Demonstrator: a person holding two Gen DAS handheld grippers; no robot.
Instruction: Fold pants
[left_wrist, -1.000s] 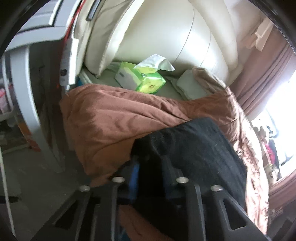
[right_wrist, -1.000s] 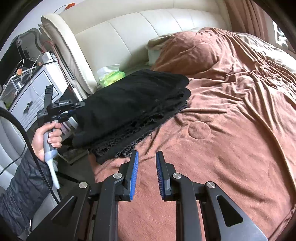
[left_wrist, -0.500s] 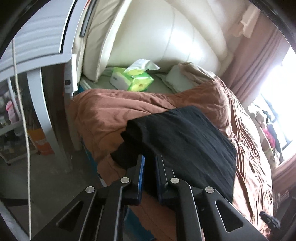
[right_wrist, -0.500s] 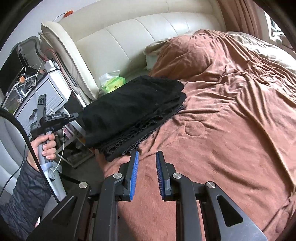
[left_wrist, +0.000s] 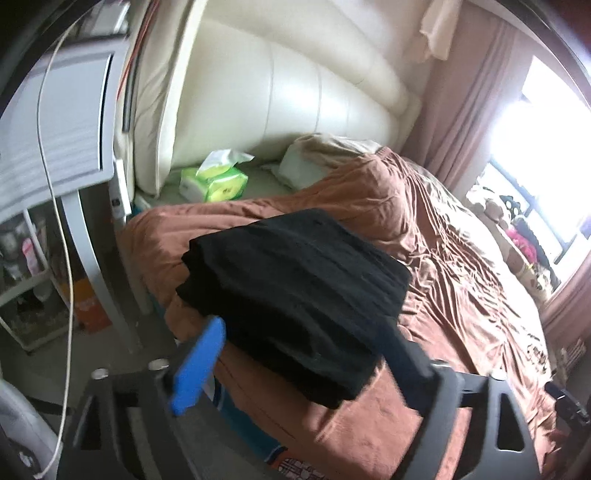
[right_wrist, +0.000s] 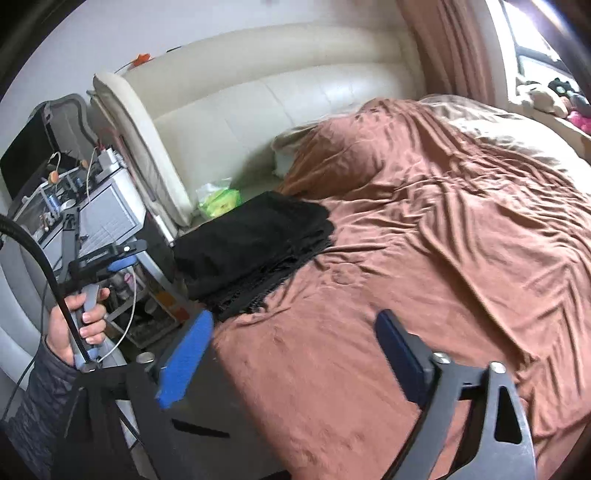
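Beyond both open jaws, folded pants (left_wrist: 295, 288)

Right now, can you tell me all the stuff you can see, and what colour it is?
pants: one, black, folded, on the blanket's corner
blanket: one, brown, over the bed
tissue pack: one, green, beside the headboard
headboard: one, cream, behind the bed
pillow: one, pale, partly under the blanket
curtain: one, pinkish, by the window
left tongs: black with blue pads, open
right tongs: same, open, empty
hand: one, gripping the left handle
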